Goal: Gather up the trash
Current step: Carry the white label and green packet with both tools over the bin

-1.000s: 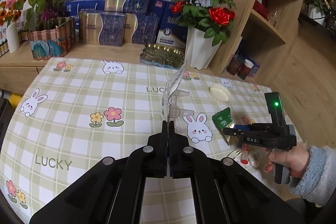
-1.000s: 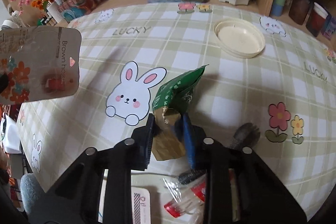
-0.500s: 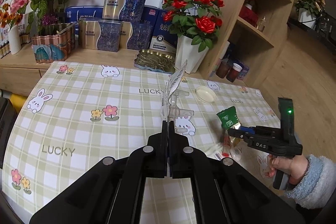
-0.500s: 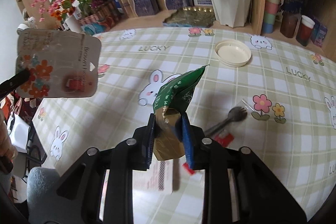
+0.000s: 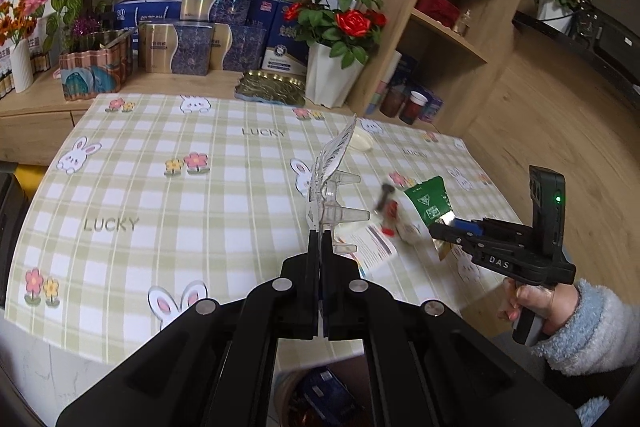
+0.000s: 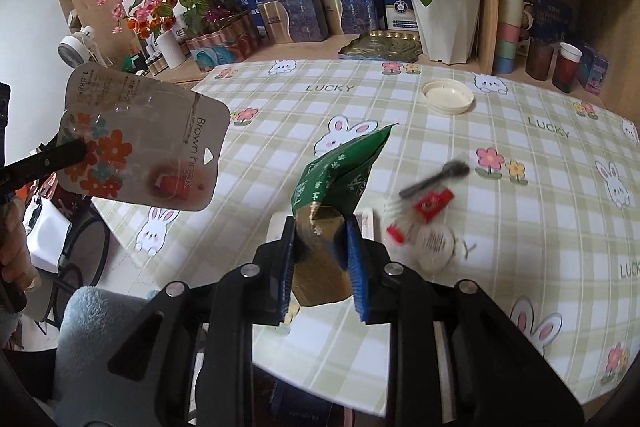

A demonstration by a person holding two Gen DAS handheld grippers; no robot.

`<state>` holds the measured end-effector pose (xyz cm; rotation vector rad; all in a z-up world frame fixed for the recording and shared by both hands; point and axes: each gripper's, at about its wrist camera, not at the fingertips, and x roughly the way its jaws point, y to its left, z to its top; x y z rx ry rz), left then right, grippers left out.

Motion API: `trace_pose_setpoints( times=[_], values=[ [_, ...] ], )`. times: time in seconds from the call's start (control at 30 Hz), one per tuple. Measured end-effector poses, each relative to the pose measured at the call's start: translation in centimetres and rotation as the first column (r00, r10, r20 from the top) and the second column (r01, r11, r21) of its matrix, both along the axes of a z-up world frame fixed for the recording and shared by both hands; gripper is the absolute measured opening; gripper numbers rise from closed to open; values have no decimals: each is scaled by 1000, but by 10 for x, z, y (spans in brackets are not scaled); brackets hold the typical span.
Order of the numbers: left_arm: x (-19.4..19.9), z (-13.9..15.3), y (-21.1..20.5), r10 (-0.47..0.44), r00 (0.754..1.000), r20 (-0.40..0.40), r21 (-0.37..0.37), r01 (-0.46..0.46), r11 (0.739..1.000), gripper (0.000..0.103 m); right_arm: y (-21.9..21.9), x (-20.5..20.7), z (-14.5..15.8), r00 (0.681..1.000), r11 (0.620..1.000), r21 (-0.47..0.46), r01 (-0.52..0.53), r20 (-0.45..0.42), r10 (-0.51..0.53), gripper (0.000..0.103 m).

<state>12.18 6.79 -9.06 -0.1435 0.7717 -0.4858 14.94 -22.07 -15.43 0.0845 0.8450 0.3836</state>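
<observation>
Upright, green packet (image 6: 344, 167), tip tilted up-right between fingers (image 6: 287, 251).

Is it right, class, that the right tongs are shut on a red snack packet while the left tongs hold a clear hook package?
Not quite: the snack packet in the right tongs is green, as the right wrist view shows. The left tongs do hold the clear hook package.
</observation>
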Motion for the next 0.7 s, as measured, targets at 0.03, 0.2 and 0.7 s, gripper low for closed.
trace_pose_setpoints(
  times=[0.03,0.2,0.7],
  values=[
    [-5,0,0,-4,1000,0,0,4,1000,1,0,-5,-1,1000,1000,0,1,-2,-1,27],
    [-36,0,-2,-33,999,-9,1,33,999,1,-1,-32,-3,1000,1000,-1,6,-6,-6,27],
    [-111,-16,-3,-83,995,-57,5,83,997,1,-4,-105,-1,1000,1000,15,26,12,-27,27]
  ],
)
